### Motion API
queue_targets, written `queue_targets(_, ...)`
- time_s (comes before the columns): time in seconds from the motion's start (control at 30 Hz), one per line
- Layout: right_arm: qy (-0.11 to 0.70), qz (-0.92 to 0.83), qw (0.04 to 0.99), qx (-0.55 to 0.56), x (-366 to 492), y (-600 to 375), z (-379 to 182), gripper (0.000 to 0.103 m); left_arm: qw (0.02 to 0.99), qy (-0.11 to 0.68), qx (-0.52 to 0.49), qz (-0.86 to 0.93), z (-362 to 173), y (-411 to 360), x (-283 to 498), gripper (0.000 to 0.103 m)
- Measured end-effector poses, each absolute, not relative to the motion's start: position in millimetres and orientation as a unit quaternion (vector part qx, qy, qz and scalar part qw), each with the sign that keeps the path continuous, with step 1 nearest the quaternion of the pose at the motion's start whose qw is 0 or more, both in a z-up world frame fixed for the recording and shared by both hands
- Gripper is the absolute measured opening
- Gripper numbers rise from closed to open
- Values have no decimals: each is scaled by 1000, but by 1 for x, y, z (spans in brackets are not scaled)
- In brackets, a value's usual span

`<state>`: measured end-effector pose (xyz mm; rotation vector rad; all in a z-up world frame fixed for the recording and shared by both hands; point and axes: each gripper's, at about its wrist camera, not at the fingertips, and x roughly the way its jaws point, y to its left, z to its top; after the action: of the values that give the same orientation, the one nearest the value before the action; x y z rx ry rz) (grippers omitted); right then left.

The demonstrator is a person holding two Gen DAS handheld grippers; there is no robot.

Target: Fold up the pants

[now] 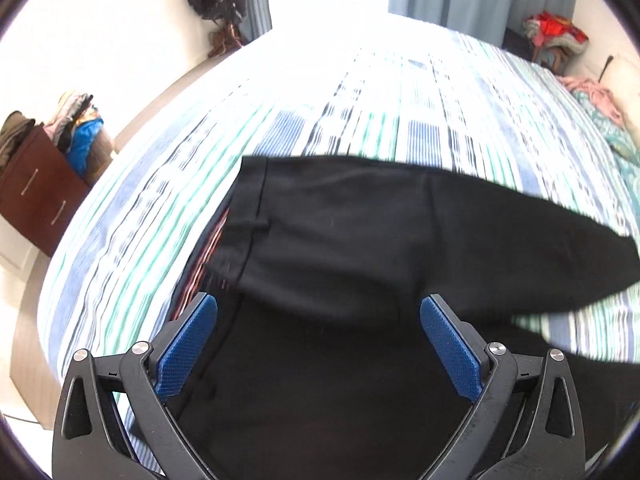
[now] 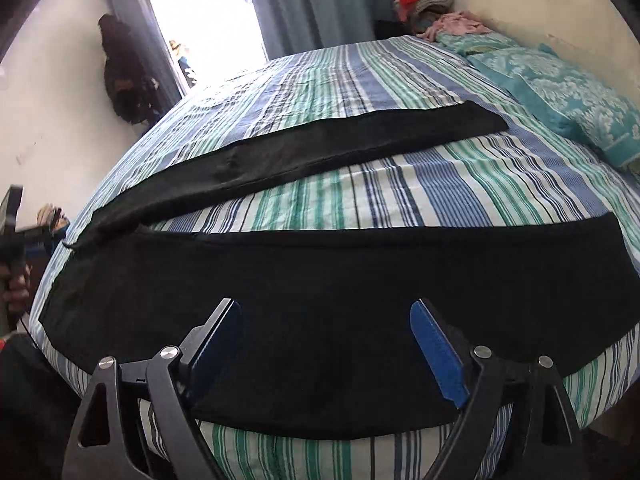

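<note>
Black pants (image 2: 320,300) spread on striped bed (image 2: 360,192), legs toward 1 o'clock, L gripper (image 1: 318,344) & R gripper (image 2: 326,352) both spread wide, gripping nothing

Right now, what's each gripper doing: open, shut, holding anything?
Left gripper: open, holding nothing, over the pants.
Right gripper: open, holding nothing, over the near pant leg on the bed.

No text, label, brand, number or sign can be read in either view. Nothing legible is carried by the black pants (image 2: 320,300), and no tag is seen at their waistband. Only stripes are shown on the bedsheet (image 2: 360,80) beneath the pants, and only a floral pattern on the pillow (image 2: 580,104) beyond them.
</note>
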<state>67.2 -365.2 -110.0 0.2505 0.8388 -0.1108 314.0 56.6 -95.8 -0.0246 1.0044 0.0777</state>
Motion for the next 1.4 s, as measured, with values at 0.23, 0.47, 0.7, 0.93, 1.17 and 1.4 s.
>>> queue_targets(0.23,438,-27,893,102,87,-356,-133,87,806,568,71,152,-192,81,407,103)
queue_targets(0.47,446,-22,887,118,89,-363,-139,87,849,522,34,72,-142,54,426,102)
queue_targets(0.7,452,-30,881,139,94,-372,-145,87,841,525,101,86,-195,5,466,103)
queue_targets(0.93,440,-120,873,174,82,-424,-137,87,845,528,40,68,-163,35,425,102)
queue_targets(1.17,408,-255,809,338,32,-556,-152,87,841,536,52,42,-158,65,286,102)
queue_targets(1.4,363,-368,781,351,-10,-585,-134,87,815,574,-16,81,-181,122,196,103)
